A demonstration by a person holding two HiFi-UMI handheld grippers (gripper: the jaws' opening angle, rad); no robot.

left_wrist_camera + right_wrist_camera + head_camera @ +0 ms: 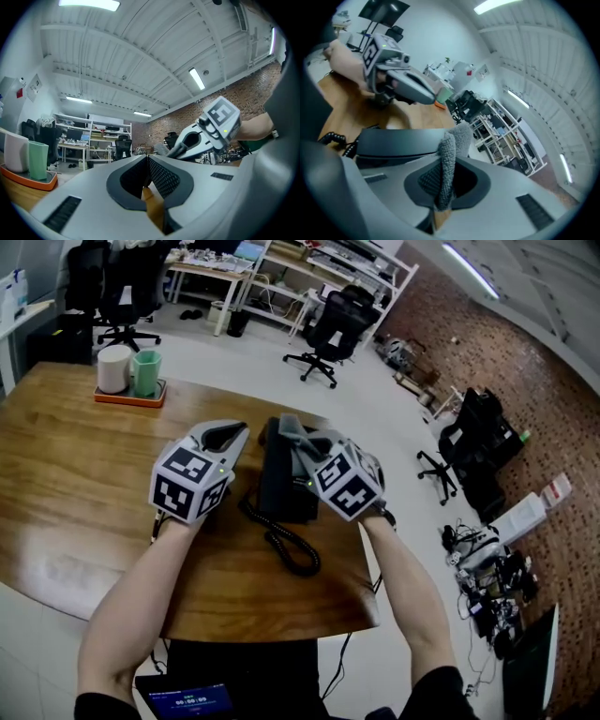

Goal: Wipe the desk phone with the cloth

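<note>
Two grippers work over one wooden table (66, 484). The left gripper (147, 158) has its jaws pressed together at the tips with nothing between them, and it hangs over the table just left of the phone. The right gripper (446, 140) is clamped on the one grey cloth (461, 133), a fold of which stands up past its jaw tips, right over the top of the phone.

There is one black desk phone (279, 486), near the table's right edge. One coiled cord (289, 547) loops from it towards the near edge. At the far edge sits one orange tray (129, 399) carrying two cups, one white cup (113, 368) and one green cup (146, 372).

Both grippers cover much of the phone from above, so its keys and handset cannot be made out. In the head view the cloth is hard to tell from the right gripper's grey jaws. The right gripper view shows only the phone's dark upper edge, and part of the cord at its left.
</note>
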